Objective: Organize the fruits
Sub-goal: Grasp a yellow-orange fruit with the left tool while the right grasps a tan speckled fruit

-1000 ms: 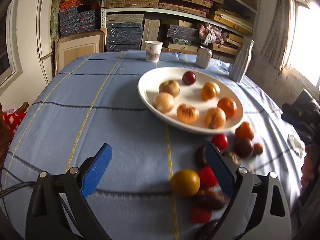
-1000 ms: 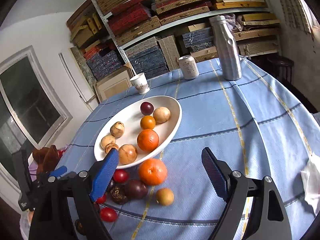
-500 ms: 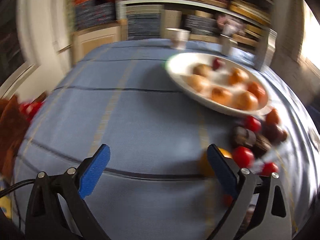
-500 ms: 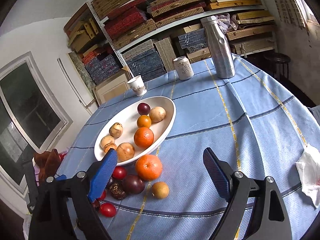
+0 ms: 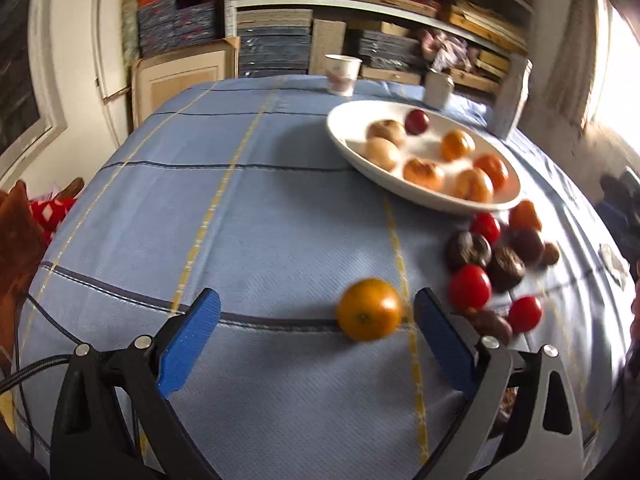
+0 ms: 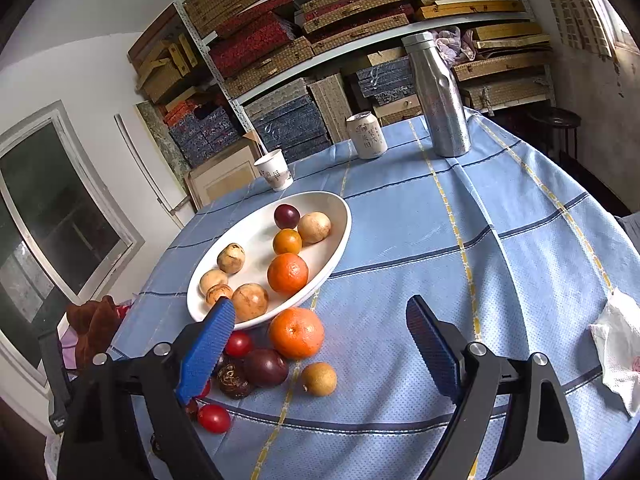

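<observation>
A white oval plate holds several fruits on the blue tablecloth. Loose fruits lie in front of it. In the left wrist view a yellow-orange fruit lies just inside the right finger of my open, empty left gripper; red tomatoes and dark fruits lie to its right. In the right wrist view my open, empty right gripper hovers over a loose orange, a purple fruit, a small tan fruit and tomatoes.
At the table's far side stand a paper cup, a can and a steel bottle. A crumpled tissue lies at the right edge. Shelves of boxes stand behind the table. A brown and red object sits at the left edge.
My left gripper swung left and settled, so the yellow-orange fruit now lies between its fingers near the right one. My right gripper drew back slightly toward the loose fruits. Both stayed open.
</observation>
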Tool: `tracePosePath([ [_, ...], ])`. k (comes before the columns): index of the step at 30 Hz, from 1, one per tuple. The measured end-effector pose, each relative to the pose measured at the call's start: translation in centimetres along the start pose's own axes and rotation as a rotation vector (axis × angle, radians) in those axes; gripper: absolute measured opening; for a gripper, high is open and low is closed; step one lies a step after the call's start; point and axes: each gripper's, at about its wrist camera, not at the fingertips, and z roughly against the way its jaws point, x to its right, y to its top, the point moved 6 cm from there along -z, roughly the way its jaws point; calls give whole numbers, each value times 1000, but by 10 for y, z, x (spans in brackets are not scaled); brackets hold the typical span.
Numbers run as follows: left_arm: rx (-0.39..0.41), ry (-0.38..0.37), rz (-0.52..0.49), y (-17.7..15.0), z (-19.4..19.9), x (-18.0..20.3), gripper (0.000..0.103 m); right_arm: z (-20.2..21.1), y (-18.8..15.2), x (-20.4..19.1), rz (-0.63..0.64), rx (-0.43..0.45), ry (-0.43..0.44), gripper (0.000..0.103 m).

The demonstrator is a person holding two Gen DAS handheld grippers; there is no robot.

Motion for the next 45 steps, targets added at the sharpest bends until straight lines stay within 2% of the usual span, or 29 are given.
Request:
tracePosePath([
  [5, -50, -7, -9, -6, -10, 3, 95, -1, 0, -1, 6, -2, 1, 88],
  [9, -36, -33, -5, -2, -11, 4, 94, -2, -2, -3, 16, -8, 1, 88],
  [16, -66, -114, -93, -2, -22, 32, 66, -6, -4, -5, 27, -21, -8, 88],
  [20, -93, -173, -93, 0, -30, 41, 48, -9, -7, -6, 37, -34, -10, 88],
  [24, -109, -205, -103, 0, -35, 49, 39, -11, -10, -9, 55, -44, -17, 88],
  [29, -95, -192, -61, 2, -33, 41, 38, -14, -15, -10, 77, -72, -32, 88],
  [31, -80, -180, -30, 5, -30, 32, 38, -15, -23, -12, 106, -103, -36, 83],
  [33, -66, -155, -11, 6, -26, 23, 38, -19, -36, -17, 154, -150, -50, 65],
  [36, -61, -151, 5, 6, -25, 18, 38, -30, -50, -20, 193, -227, -60, 51],
  [45, -75, -148, -6, 4, -26, 19, 38, -51, -62, -18, 204, -293, -92, 43],
])
